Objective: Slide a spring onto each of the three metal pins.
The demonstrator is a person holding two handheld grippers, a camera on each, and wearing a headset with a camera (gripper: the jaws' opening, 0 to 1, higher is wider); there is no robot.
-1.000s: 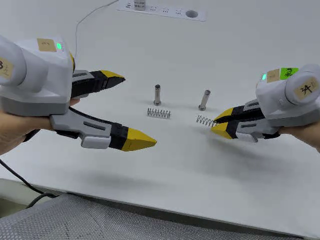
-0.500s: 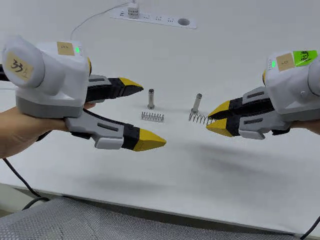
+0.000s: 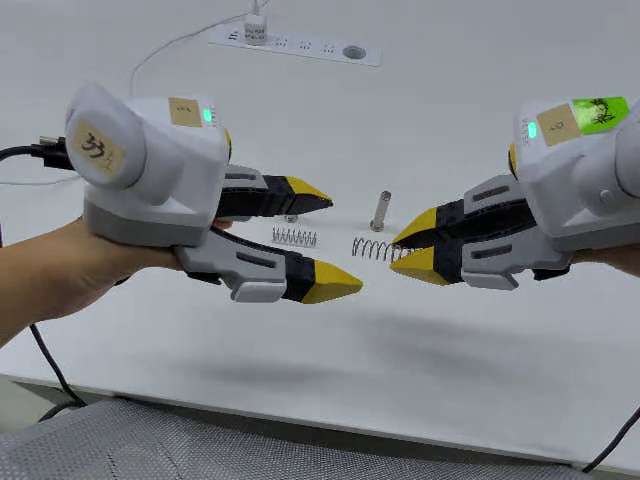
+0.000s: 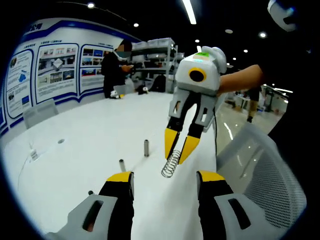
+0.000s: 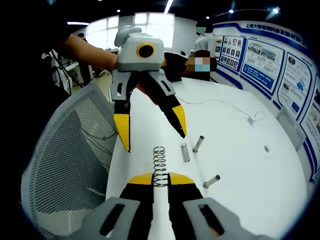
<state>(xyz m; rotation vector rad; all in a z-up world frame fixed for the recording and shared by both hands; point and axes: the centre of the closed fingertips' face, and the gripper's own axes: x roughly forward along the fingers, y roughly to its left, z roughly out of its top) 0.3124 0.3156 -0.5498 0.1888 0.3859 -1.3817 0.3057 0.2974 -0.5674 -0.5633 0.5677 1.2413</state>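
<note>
**Mid-carry: first spring gripped, none on a pin yet**

Found right tool (image 3: 395,257) clamped on one end of a spring (image 3: 372,249), held roughly level above the desk (image 3: 330,380), free end toward the left tool (image 3: 345,245). Found left tool wide open, holding nothing. Spotted second spring (image 3: 294,237) lying on the desk near an upright pin (image 3: 381,211).

Judged the step as carry-to-pin (or a handoff, given the tools faced each other). Reckoned next move needed the spring tipped upright, bore lined over the pin top, then lowered.

Got second pin (image 4: 121,165) clear in the left gripper view; head view had it mostly behind the left tool's upper jaw. Confirmed the grip in the right gripper view: jaws shut on the spring's end coils.
</note>
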